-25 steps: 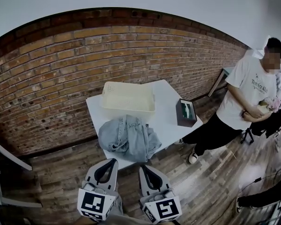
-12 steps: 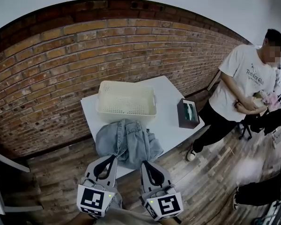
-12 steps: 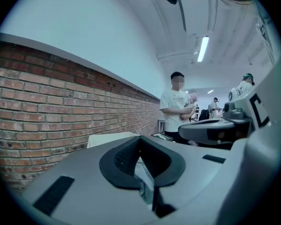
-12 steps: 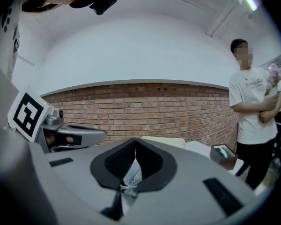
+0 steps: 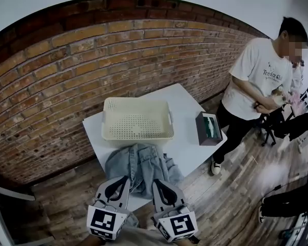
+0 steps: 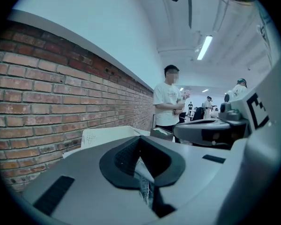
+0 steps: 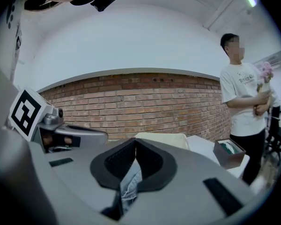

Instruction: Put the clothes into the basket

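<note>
Head view: cream perforated basket (image 5: 137, 120) sits on the white table (image 5: 187, 106), toward the brick wall (image 5: 66, 86). The crumpled denim garment (image 5: 138, 164) lies on the table just in front of the basket, outside it. A dark open box (image 5: 209, 128) stands at the table's right edge. A person in a white T-shirt (image 5: 256, 78) stands on the wood floor to the right. Left gripper (image 5: 126, 178) and right gripper (image 5: 155, 183) are side by side over the garment's near edge.

Left gripper view: left gripper (image 6: 140, 141) has its jaws together with nothing clamped. The basket (image 6: 100, 136) is ahead.

Right gripper view: right gripper (image 7: 135, 142) has its jaws together and is empty. Denim (image 7: 129, 185) shows through the slot below them. The basket (image 7: 163, 140) and the box (image 7: 229, 153) are beyond.
</note>
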